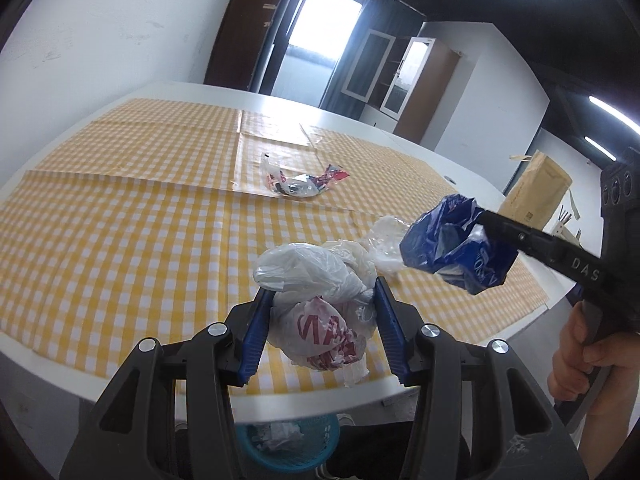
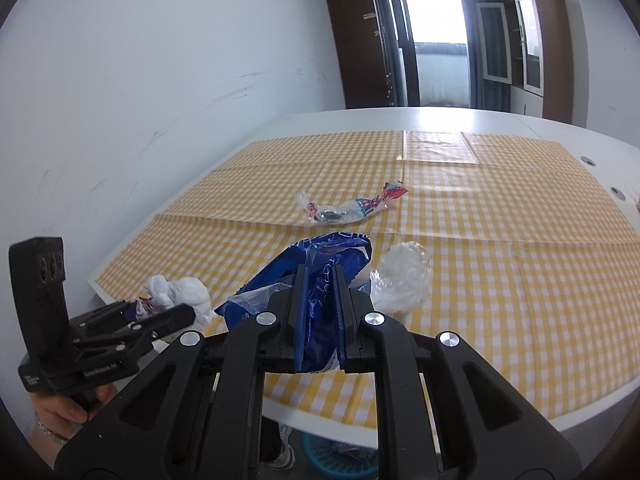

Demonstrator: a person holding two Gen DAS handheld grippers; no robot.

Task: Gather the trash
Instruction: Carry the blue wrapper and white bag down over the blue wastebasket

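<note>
Crumpled glossy blue wrapper (image 2: 320,280), pinched

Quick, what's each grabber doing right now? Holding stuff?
Left gripper: closed on the white plastic bag with red print.
Right gripper: closed on the crumpled blue bag.

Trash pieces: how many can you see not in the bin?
4: white bag in left fingers, blue bag in right fingers, clear wad and colourful wrapper on the tablecloth. More might be hidden.

A wrapper (image 2: 352,206) lies mid-table (image 2: 440,120) on the tablecloth (image 2: 520,280); a plastic wad (image 2: 404,276) sits nearer the front edge; a basket (image 1: 286,440) stands below that edge.
</note>
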